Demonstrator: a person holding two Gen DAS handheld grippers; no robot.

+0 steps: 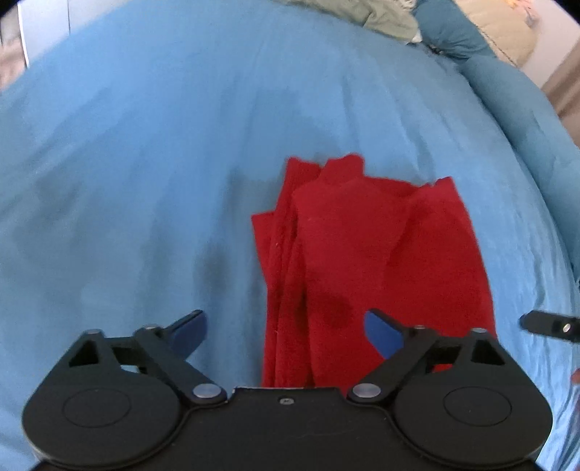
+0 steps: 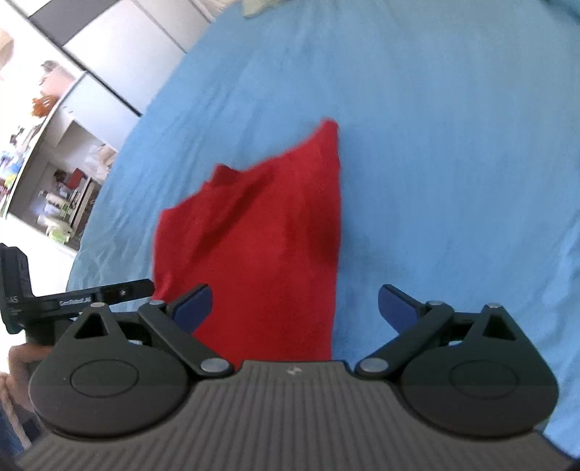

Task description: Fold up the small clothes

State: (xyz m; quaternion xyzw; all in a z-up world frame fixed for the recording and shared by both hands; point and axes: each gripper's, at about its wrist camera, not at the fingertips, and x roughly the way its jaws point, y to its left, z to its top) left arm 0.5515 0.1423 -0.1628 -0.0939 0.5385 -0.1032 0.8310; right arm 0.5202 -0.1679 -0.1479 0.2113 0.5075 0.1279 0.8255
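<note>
A small red garment lies folded in several layers on the blue bedsheet. My left gripper is open above its near left edge, with the blue pads wide apart and nothing between them. In the right wrist view the same red garment lies on the sheet. My right gripper is open over its near right edge, holding nothing. The left gripper's body shows at the left, and the right gripper's tip shows at the right edge of the left wrist view.
A beige-green cloth pile and teal pillows lie at the far end of the bed. Shelves with clutter and white cupboards stand beyond the bed's left side. A hand holds the left gripper.
</note>
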